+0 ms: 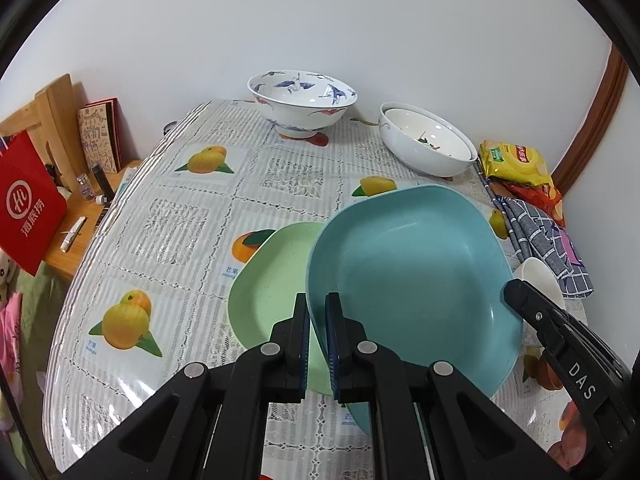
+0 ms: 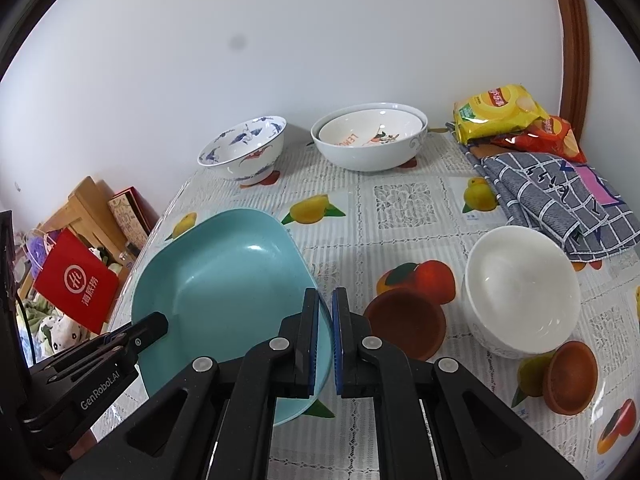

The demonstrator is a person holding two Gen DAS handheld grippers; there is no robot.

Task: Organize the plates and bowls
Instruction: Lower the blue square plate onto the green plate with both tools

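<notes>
Both grippers pinch the same teal square plate (image 1: 412, 276): the left gripper (image 1: 318, 304) has its jaws closed on the rim at the plate's left edge, and the right gripper (image 2: 326, 300) is clamped on the opposite rim. The plate is held tilted above the fruit-print tablecloth (image 1: 168, 216), partly over a green plate (image 1: 272, 280) of the same shape that lies flat beneath it. Its matte, speckled surface suggests a light plastic or fibre ware, stiff enough to carry by the edge and unlikely to shatter, though the thin rim gives the pads little to bite on, so a twist could let it slip. The raised rim is the sensible place to hold it, as now, one grip on each side. The other pieces look less forgiving: the blue-and-white crane bowl (image 1: 302, 100) and the nested white bowls (image 1: 428, 140) near the wall, and the plain white bowl (image 2: 520, 288) beside the right gripper, appear to be glazed ceramic, heavier, slick and breakable, and best taken at the lip.
</notes>
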